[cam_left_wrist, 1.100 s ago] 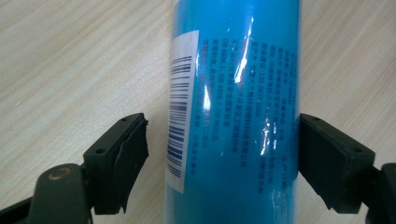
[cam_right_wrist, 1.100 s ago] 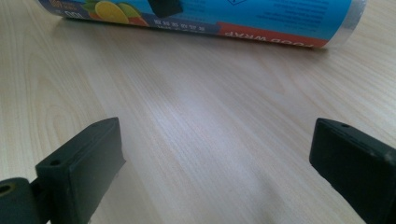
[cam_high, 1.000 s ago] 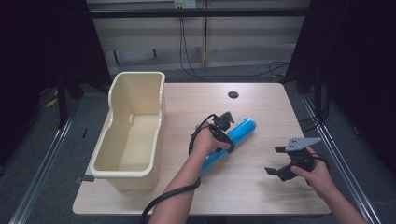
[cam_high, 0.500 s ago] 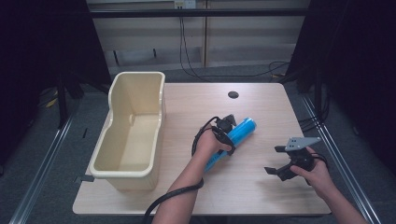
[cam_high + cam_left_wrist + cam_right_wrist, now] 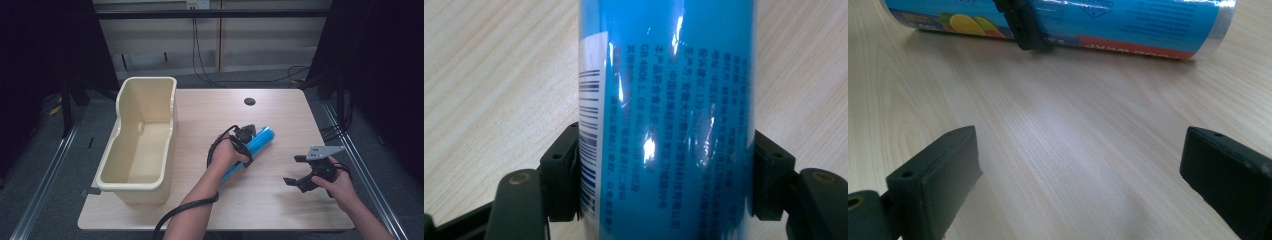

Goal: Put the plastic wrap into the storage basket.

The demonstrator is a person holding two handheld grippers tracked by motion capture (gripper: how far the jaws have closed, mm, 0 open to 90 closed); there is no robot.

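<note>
A blue cylindrical tube point(image 5: 261, 140) with printed labels lies on its side on the wooden table, pointing diagonally. My left gripper point(image 5: 244, 146) straddles its middle from above. In the left gripper view both black pads point(image 5: 565, 172) press against the sides of the tube point(image 5: 669, 100); the jaws have just been closing onto it. My right gripper point(image 5: 293, 170) hovers low over the table to the right of the tube, jaws wide apart with bare wood between them point(image 5: 1080, 160). The right gripper view has the tube point(image 5: 1128, 22) lying ahead, with a left finger point(image 5: 1023, 25) against it.
A tall cream plastic bin point(image 5: 131, 186) stands along the table's left side, with nothing inside. A dark round cable hole point(image 5: 249, 101) sits near the far edge. The left gripper's black cable point(image 5: 185, 210) loops off the near edge. Dark floor and metal rails surround the table.
The left gripper has settled a little further onto the tube and its jaws have narrowed against it. The tube and the right hand have stayed put.
</note>
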